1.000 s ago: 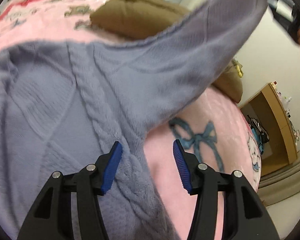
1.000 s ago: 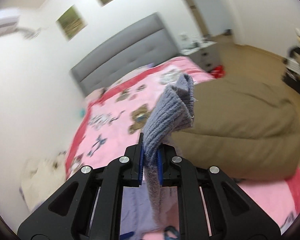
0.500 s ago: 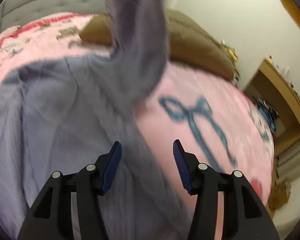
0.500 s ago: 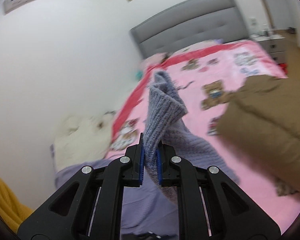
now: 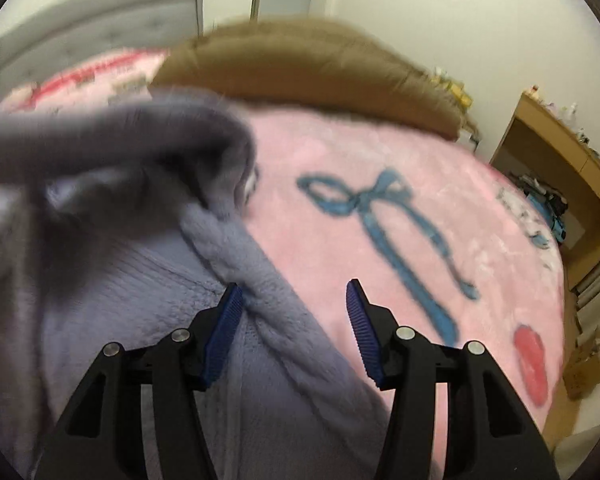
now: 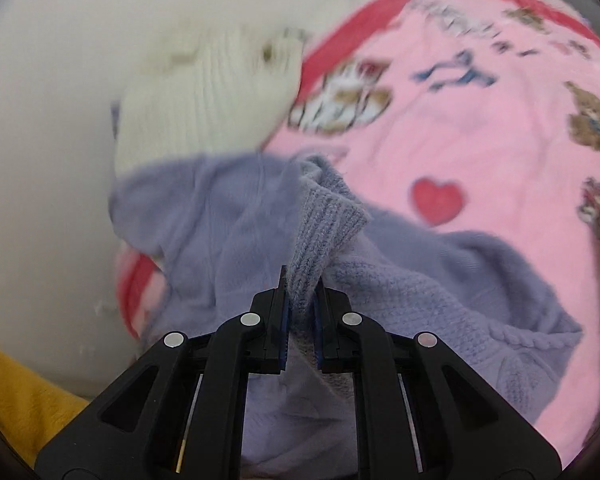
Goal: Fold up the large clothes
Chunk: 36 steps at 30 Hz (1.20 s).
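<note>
- My right claw (image 6: 302,300) is pinching the ribbed cuff (image 6: 325,226) of the purple sweater (image 6: 420,292). The pads are pressed together on the knit.
- My left claw (image 5: 293,320) is spread, with nothing pinched. The thick cable edge (image 5: 260,276) of the sweater lies between its pads, and the left pad looks like it is touching the knit.
- The sweater lies on the bed, on the pink blanket (image 5: 380,160). Its sleeve is lifted and hangs over the body.
- I think the step is to fold the sleeve across the body. To do it well, I should lay the cuff down flat on the chest part, pull out the wrinkles, and let go only when it rests there.
- My left claw could press on the edge so the body does not slide.
- A lot is blurry. The lifted sleeve (image 5: 112,140) is a smear in the left view, so I cannot tell where it bends.
- The bottom of the sweater is hidden under my claws.
- A cream knit thing (image 6: 204,100) and a brown quilt (image 5: 312,64) lie nearby. I cannot tell what the yellow cloth (image 6: 16,392) is.
</note>
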Available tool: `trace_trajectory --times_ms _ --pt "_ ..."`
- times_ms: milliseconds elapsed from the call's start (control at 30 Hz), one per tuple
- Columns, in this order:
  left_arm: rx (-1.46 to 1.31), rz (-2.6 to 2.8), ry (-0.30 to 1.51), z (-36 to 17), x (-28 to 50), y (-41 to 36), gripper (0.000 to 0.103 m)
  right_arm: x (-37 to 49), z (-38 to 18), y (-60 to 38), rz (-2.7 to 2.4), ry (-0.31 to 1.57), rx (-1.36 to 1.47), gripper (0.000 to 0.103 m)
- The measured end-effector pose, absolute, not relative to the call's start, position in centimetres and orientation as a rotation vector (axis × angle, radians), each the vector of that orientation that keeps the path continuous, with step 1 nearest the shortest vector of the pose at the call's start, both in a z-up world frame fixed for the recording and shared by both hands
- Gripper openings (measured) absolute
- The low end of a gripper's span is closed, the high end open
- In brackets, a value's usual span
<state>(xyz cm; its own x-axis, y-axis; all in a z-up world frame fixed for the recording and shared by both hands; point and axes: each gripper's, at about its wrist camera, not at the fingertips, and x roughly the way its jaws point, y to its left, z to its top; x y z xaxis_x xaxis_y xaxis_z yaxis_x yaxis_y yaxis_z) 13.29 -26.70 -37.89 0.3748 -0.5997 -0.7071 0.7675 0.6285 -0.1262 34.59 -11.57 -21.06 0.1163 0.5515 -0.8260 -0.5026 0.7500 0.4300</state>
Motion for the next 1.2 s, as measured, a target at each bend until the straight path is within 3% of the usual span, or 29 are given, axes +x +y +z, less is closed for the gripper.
trace_trajectory --times_ms 367,533,633,700,767,833,900,1000,1200 --pt "0.356 -1.017 0.707 -34.4 6.9 -17.0 0.054 32.4 -29.8 -0.7 0.787 1.371 -0.184 0.009" --pt "0.355 -0.902 0.738 -34.3 7.9 -12.6 0.054 32.2 -32.9 -0.7 0.805 1.442 -0.113 0.027" --pt "0.347 -0.808 0.753 -33.7 9.3 -9.8 0.055 31.8 -31.0 -2.4 0.88 1.377 -0.009 0.034" --pt "0.349 -0.737 0.747 -33.2 10.1 -7.5 0.067 31.5 -28.1 -4.8 0.928 1.289 0.081 0.037" --pt "0.362 -0.64 0.735 -32.8 11.2 -5.1 0.072 31.1 -25.7 -7.4 0.939 1.206 0.164 0.04" --pt "0.356 -0.549 0.755 -32.7 12.8 -3.3 0.072 30.6 -23.3 -11.0 0.849 1.112 0.186 0.053" --pt "0.283 -0.49 0.786 -32.6 14.7 -1.9 0.072 29.8 -22.2 -14.8 0.732 1.047 0.181 0.057" --pt "0.133 -0.411 0.831 -32.6 18.2 -0.4 0.072 26.8 -23.3 -20.1 0.532 0.99 -0.027 0.067" --pt "-0.056 -0.26 0.865 -34.2 22.5 0.0 0.075 20.3 -31.0 -23.2 0.372 1.02 -0.619 0.065"
